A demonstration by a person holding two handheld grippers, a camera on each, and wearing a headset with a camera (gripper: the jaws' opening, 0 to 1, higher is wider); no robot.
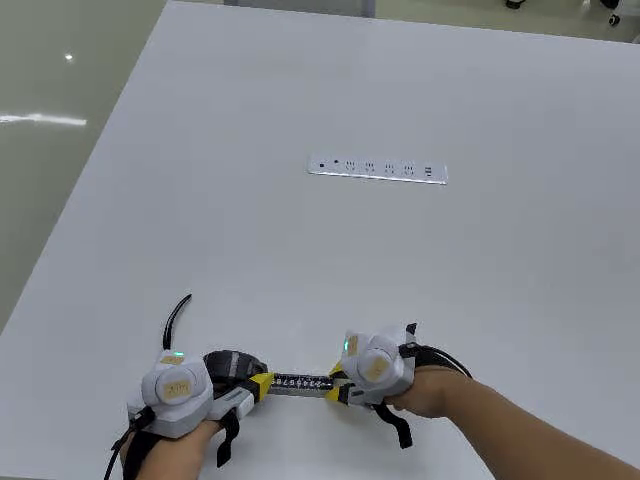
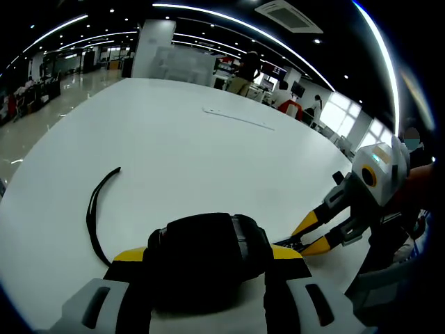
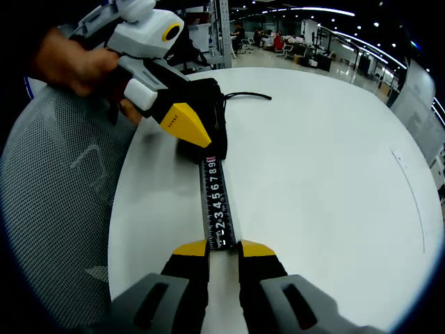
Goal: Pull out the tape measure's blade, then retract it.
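While the left claw (image 1: pixel 252 388) gripped the tape measure (image 1: pixel 235 368) on the near counter (image 1: pixel 400 260), the right claw (image 3: pixel 222 248), jaws narrow, pinched the blade (image 3: pixel 214 198) by its tip, the short exposed length running left to right, so any pull-out lay rightward

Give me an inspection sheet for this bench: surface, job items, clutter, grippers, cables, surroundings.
Surface: white table, plain.
Job's things: black tape measure, blade drawn out a short way; its black strap lies on the table.
Clutter: power strip at mid-table, well away from the work.
Grippers: left gripper shut on the tape measure's case; right gripper shut on the blade's end.
Cables: thin black cords behind the grippers.
Surroundings: mesh chair at the table's edge; glossy floor.
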